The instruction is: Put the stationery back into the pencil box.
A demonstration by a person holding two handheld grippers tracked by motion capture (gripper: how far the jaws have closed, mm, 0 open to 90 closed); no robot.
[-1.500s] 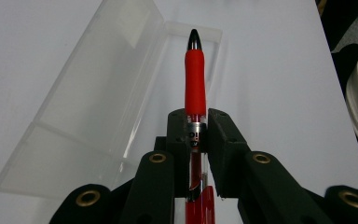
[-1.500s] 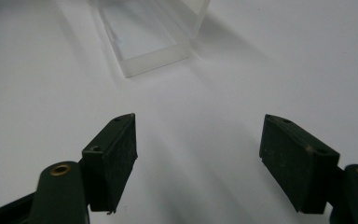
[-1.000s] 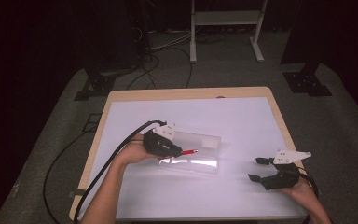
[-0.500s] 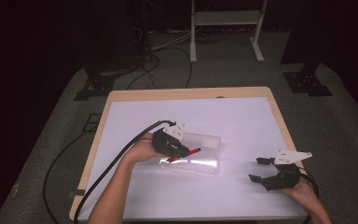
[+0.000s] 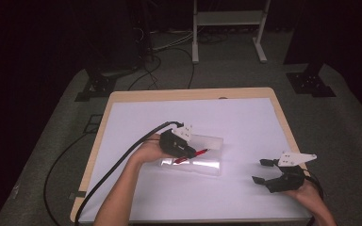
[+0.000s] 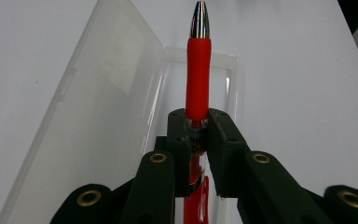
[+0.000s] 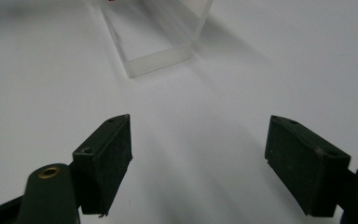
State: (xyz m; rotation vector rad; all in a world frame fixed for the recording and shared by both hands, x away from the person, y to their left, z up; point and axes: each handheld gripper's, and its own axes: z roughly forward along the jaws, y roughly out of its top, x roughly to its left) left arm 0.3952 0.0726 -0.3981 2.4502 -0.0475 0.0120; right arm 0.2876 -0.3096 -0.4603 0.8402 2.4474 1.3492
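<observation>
Pen [image 6: 198, 79] pinched in the left gripper [image 6: 198, 130], held over the open clear case [image 5: 202, 155] near the table's [image 5: 122, 141] middle; judged about halfway: picked up, not yet laid inside, lid [image 6: 88, 116] not yet closed. Right gripper [image 5: 264, 172] parked near the front right corner, jaws spread, empty. Plenty of bare top around the case, edges well apart.

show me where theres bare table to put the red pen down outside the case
Bare table runs along the far edge beyond the clear case, and between the case and the right hand-held gripper. The near-left corner is crossed by the forearm and cable. It is crowded at the case, where the left hand-held gripper grips the red pen.
</observation>
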